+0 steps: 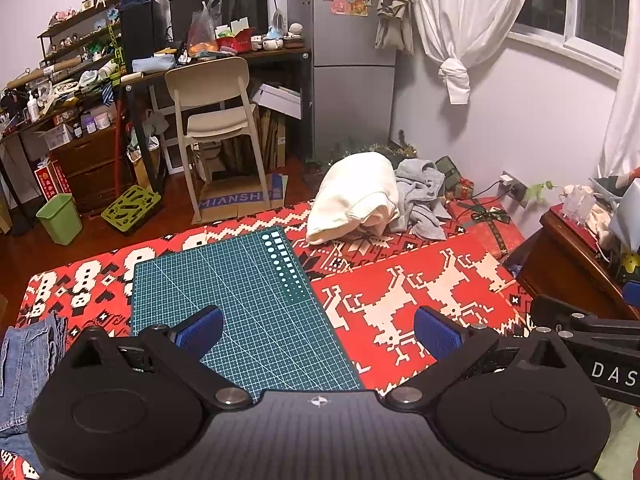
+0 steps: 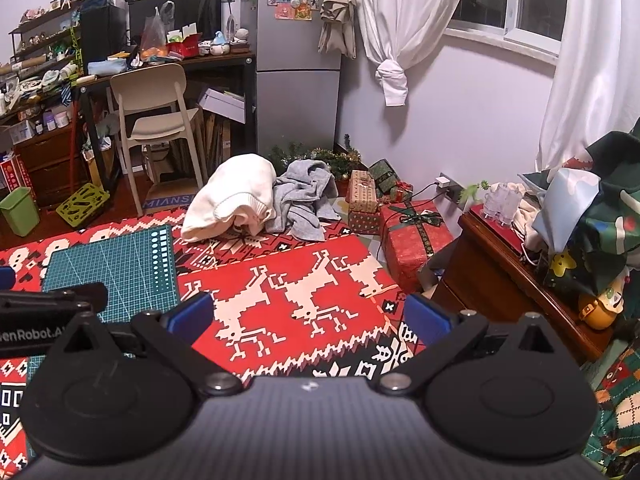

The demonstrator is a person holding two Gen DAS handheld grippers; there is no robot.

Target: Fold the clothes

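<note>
Both tools hang with their blue pads spread wide and nothing between them: the left tool [image 1: 318, 332] over the near edge of a green cutting mat [image 1: 240, 304], the right tool [image 2: 308, 316] over the reindeer pattern of the red blanket [image 2: 296, 280] that covers the bed. At the far edge of the bed a cream sweater [image 1: 354, 196] lies bunched, touching a crumpled grey garment [image 1: 420, 196] beside it. Folded jeans [image 1: 24, 364] lie at the near left corner, left of the mat.
</note>
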